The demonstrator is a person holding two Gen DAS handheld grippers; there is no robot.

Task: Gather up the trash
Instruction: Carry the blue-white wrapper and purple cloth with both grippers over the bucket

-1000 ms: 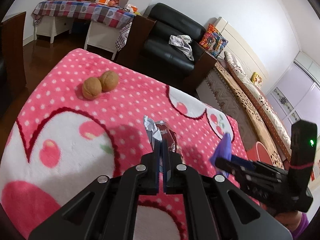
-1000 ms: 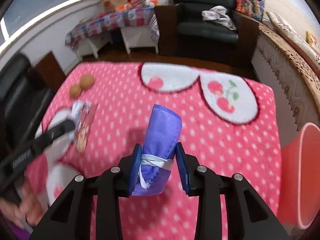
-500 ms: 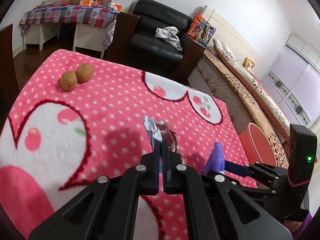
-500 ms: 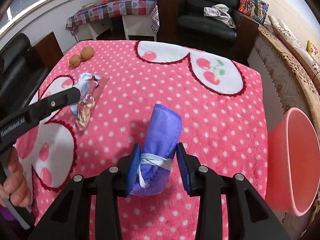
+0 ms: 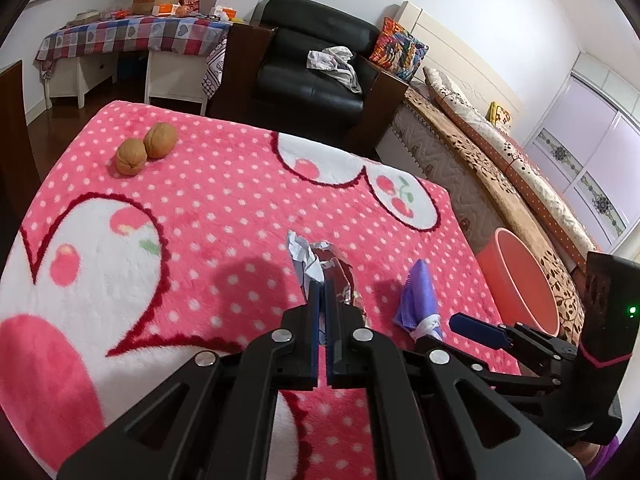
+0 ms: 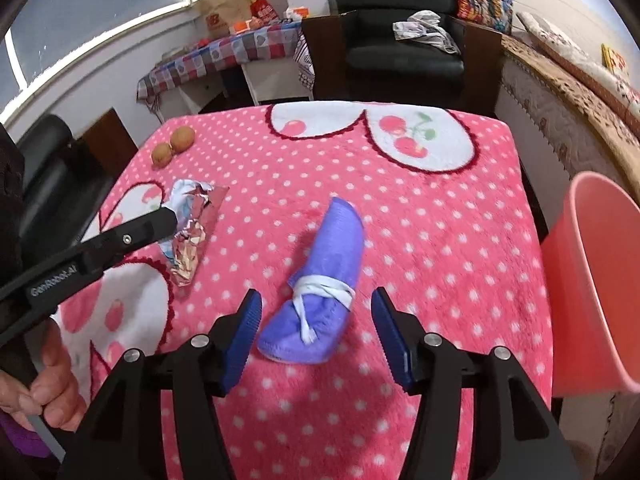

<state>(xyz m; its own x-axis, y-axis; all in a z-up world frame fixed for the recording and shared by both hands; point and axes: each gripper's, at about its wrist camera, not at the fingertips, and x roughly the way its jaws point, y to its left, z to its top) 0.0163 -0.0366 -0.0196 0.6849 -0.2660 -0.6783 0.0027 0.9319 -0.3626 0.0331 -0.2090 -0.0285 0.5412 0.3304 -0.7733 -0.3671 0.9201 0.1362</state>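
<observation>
The left claw (image 5: 322, 300) is clamped on a crumpled foil wrapper (image 6: 191, 227) at left of centre. The right claw (image 6: 316, 334) stands apart around a purple rolled cloth (image 6: 326, 286) lying on the pink dotted desk (image 6: 440, 240). A pink bin (image 6: 596, 280) stands at right.

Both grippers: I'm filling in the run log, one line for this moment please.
left gripper: shut on foil wrapper | right gripper: open | purple cloth roll: lying on blanket | pink bin: beside table
</observation>
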